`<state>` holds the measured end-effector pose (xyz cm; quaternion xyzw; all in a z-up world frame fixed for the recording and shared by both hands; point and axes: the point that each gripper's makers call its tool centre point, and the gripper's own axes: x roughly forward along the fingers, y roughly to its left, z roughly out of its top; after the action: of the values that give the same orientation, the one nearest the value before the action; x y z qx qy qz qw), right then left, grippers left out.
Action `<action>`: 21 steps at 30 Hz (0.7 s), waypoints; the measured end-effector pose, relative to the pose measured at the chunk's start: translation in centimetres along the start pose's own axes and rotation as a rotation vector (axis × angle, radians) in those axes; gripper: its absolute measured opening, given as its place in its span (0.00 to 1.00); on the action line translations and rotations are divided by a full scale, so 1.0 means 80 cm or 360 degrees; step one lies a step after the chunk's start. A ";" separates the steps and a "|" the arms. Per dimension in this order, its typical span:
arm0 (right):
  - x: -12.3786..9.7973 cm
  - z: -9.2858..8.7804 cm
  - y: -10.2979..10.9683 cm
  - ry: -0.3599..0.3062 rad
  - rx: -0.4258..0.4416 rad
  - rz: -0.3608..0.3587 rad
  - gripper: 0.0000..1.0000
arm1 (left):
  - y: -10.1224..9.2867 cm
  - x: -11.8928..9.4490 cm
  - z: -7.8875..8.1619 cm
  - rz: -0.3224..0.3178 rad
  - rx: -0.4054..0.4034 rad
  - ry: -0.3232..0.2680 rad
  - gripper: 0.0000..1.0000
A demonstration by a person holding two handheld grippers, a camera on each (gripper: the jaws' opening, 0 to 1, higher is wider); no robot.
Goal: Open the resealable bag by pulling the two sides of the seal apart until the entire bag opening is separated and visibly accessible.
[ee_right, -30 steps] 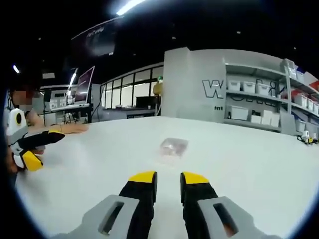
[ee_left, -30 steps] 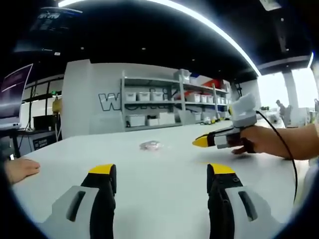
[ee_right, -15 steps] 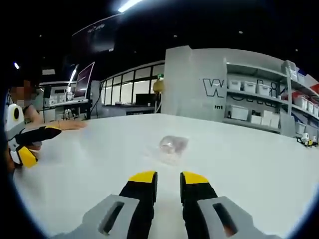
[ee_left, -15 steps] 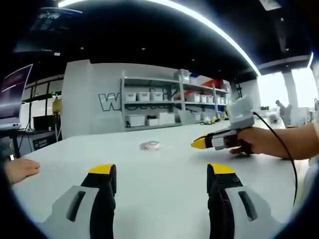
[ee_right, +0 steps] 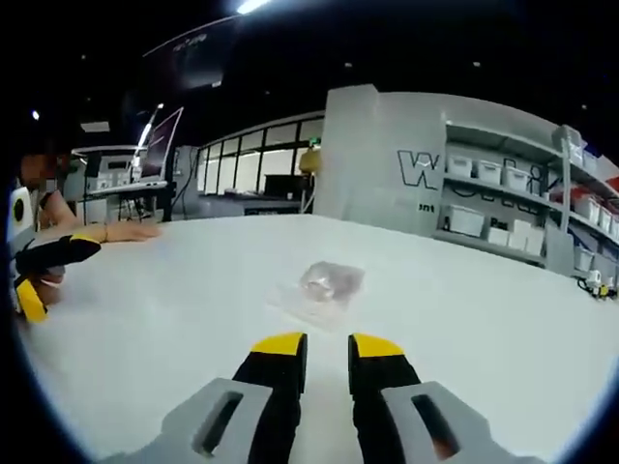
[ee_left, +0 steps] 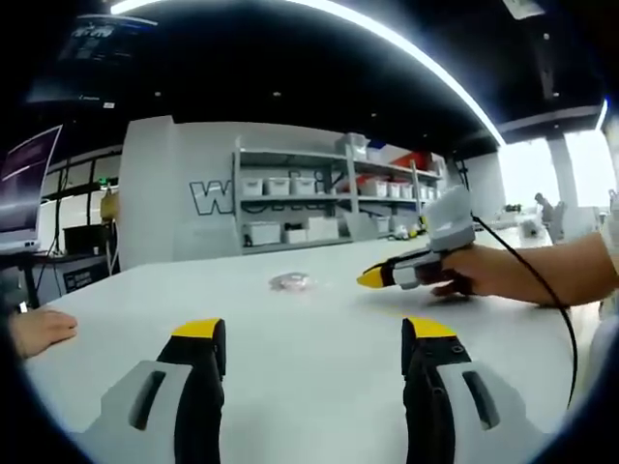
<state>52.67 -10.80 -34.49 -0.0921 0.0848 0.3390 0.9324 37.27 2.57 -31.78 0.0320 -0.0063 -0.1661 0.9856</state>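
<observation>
Bag (ee_right: pixel 325 286) lies flat mid-table (ee_right: pixel 503 319), untouched. Your right gripper (ee_right: pixel 324 350) hovers near it, jaws narrowly parted, empty; left gripper (ee_left: pixel 314 333) gapes wide, well back. Come in low and pinch one seal lip only.

white table (ee_left: pixel 309 329), shelving with bins (ee_left: pixel 300 198)

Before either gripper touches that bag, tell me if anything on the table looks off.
Nothing stands out. The clear bag lies flat on the white table, apparently still sealed, nothing spilled around it. The right gripper points at it with jaws slightly parted; the left gripper is open.
</observation>
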 end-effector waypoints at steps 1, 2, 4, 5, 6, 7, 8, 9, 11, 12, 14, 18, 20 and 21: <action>0.003 -0.001 -0.001 0.0007 -0.0004 -0.0001 0.14 | 0.000 0.000 -0.001 -0.0002 0.0002 0.0002 0.74; 0.005 -0.001 -0.003 0.0010 -0.0004 -0.0002 0.14 | -0.001 0.000 -0.001 -0.0002 0.0004 0.0003 0.74; 0.008 -0.001 -0.004 0.0012 -0.0006 -0.0005 0.13 | -0.001 0.000 -0.002 -0.0002 0.0005 0.0006 0.74; 0.010 -0.001 -0.005 0.0013 -0.0008 -0.0008 0.13 | 0.000 0.000 -0.002 -0.0001 0.0007 0.0008 0.74; 0.013 0.000 -0.007 0.0010 -0.0009 -0.0010 0.13 | -0.001 0.000 -0.002 -0.0001 0.0009 0.0010 0.74; 0.015 0.001 -0.007 0.0009 -0.0009 -0.0010 0.13 | 0.000 0.000 -0.002 0.0001 0.0011 0.0012 0.74; 0.018 0.002 -0.007 0.0011 -0.0011 -0.0009 0.13 | 0.000 0.000 -0.002 0.0001 0.0012 0.0013 0.74; 0.020 0.001 -0.007 0.0017 -0.0017 -0.0007 0.13 | 0.001 0.000 -0.002 0.0003 0.0012 0.0013 0.73; 0.025 0.001 -0.007 0.0023 -0.0025 -0.0003 0.13 | 0.001 0.000 -0.002 0.0005 0.0013 0.0014 0.73; 0.026 0.001 -0.008 0.0025 -0.0026 -0.0003 0.13 | 0.001 0.000 -0.002 0.0005 0.0013 0.0015 0.73; 0.031 0.001 -0.009 0.0032 -0.0030 0.0001 0.13 | 0.001 0.000 -0.002 0.0007 0.0013 0.0018 0.73; 0.039 0.002 -0.012 0.0041 -0.0031 0.0004 0.13 | 0.001 0.001 -0.002 0.0009 0.0021 0.0021 0.73; 0.042 0.001 -0.013 0.0050 -0.0037 0.0006 0.13 | 0.001 0.001 -0.002 0.0012 0.0023 0.0024 0.73; 0.044 0.001 -0.015 0.0060 -0.0042 0.0005 0.13 | 0.001 0.001 -0.002 0.0013 0.0022 0.0023 0.73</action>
<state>56.12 -9.50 -35.09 -0.1106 0.0979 0.3397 0.9289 37.42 2.65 -31.91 0.0400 -0.0003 -0.1618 0.9860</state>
